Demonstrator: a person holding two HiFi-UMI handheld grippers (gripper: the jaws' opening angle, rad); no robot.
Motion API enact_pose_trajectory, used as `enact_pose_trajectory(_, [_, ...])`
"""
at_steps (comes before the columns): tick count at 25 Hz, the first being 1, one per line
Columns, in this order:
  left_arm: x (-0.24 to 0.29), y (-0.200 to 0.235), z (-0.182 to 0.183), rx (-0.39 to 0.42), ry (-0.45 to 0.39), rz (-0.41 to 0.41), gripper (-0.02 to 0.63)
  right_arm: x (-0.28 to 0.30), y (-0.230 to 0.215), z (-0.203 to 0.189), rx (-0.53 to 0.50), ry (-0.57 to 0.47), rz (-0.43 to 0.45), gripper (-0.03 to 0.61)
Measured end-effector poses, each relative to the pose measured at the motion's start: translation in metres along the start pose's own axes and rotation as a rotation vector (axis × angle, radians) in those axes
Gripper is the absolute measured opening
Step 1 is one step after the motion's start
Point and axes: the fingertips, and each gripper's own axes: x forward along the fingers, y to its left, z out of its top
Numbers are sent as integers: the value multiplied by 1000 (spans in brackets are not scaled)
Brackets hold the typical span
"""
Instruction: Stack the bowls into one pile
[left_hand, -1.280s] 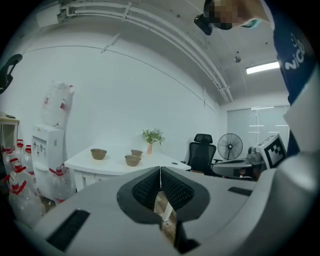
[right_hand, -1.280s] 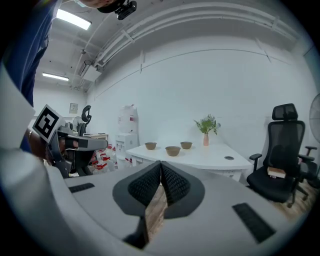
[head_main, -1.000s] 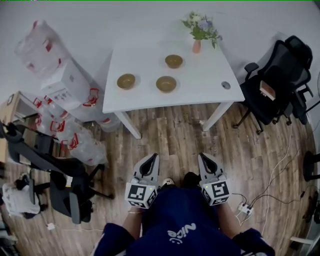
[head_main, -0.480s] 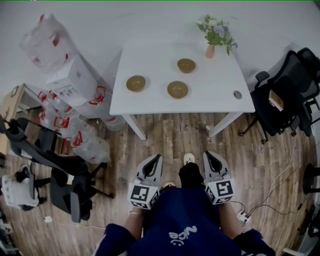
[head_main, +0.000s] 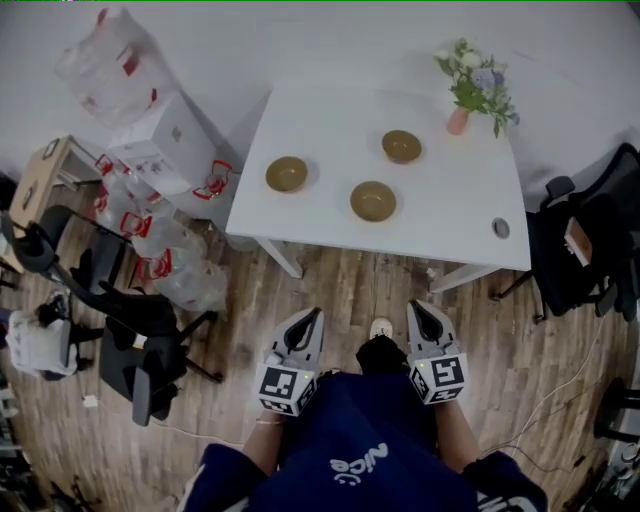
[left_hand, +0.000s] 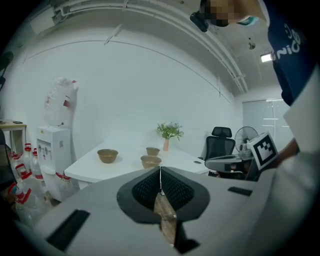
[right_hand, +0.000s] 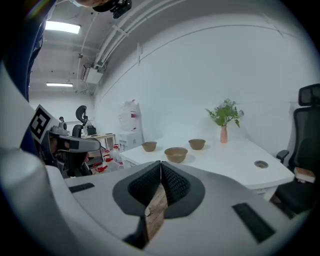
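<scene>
From the head view, a white surface stands on a wooden floor and carries three brown bowls, each apart from the others. The left bowl is near the surface's left edge, the near bowl is closest to the person, and the far bowl sits behind it. A pink vase of flowers stands at the far right corner. The left tongs and right tongs are held low over the floor, well short of the surface, with both tips pointing towards it. A black office chair stands to the right.

In the left gripper view, the left tongs have their jaws pressed together with nothing between them. Beyond them lie the left bowl, near bowl and far bowl, unstacked.

In the right gripper view, the right tongs are likewise closed tip to tip and empty. The left bowl, near bowl and far bowl sit separately on the surface, with the vase behind them.
</scene>
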Motion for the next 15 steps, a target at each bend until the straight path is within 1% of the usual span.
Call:
enact_pose_trajectory(4, [40,-6,11,5,26,23,20,31,-33,14,-7,-2,44,23])
enact_pose_trajectory(10, [95,-9,25,-19,15,65,20,61,-80,32,-19,-7,96,23])
enact_pose_trajectory(15, [136,-14,34,-53,-1,131,20,75,-120,38,-11,-2,126,23])
